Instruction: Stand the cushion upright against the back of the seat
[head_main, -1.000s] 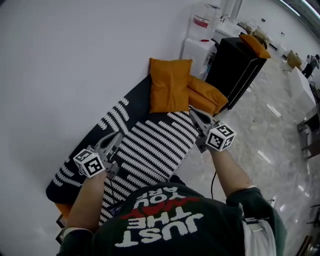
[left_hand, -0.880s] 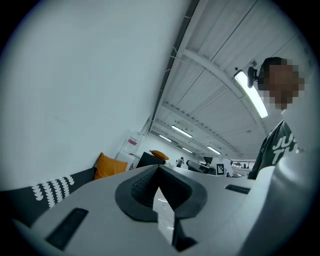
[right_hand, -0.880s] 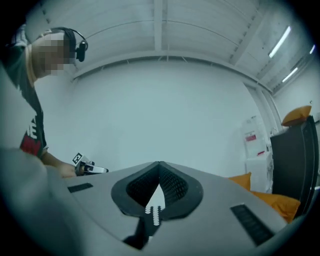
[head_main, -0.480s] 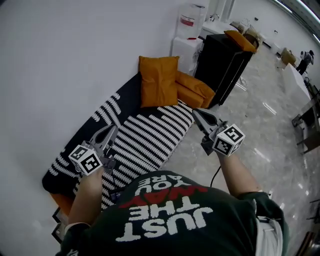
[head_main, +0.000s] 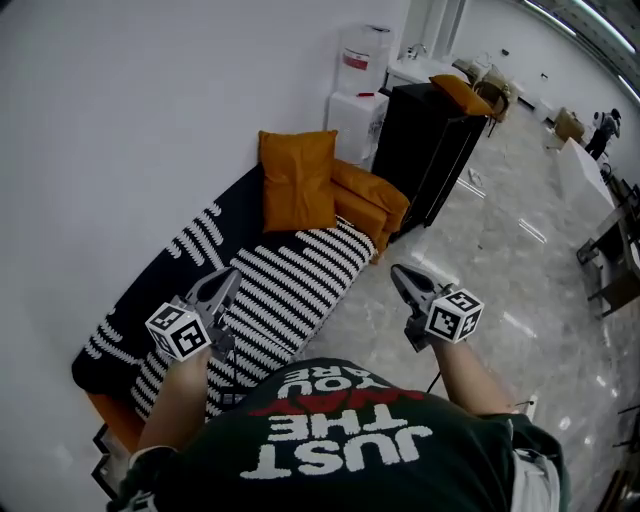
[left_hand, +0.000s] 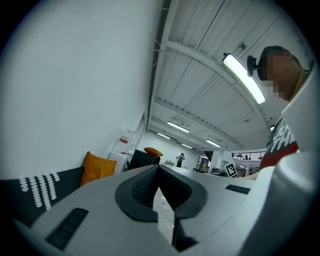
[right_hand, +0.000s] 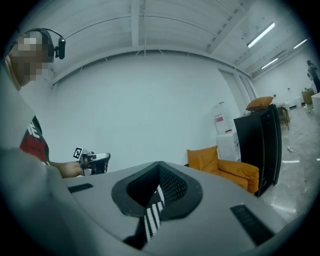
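An orange cushion (head_main: 298, 180) stands upright against the dark back of the sofa (head_main: 190, 250), at the far end of its black-and-white striped seat (head_main: 290, 290). It also shows in the left gripper view (left_hand: 97, 169) and the right gripper view (right_hand: 202, 159). My left gripper (head_main: 226, 277) hovers over the near part of the seat, shut and holding nothing; its jaws meet at the tip (left_hand: 159, 167). My right gripper (head_main: 397, 272) hangs over the floor beside the sofa's front edge, shut and empty (right_hand: 159, 165). Both are well short of the cushion.
An orange armrest (head_main: 368, 200) closes the sofa's far end. Beyond it stand a black cabinet (head_main: 430, 140) with an orange cushion on top (head_main: 462, 92) and a white water dispenser (head_main: 358, 95). A white wall runs along the left; glossy marble floor (head_main: 500, 270) lies to the right.
Both grippers have drawn back from the sofa's far end toward me, and the right one now hangs over the floor. The orange cushion stays standing where it was.
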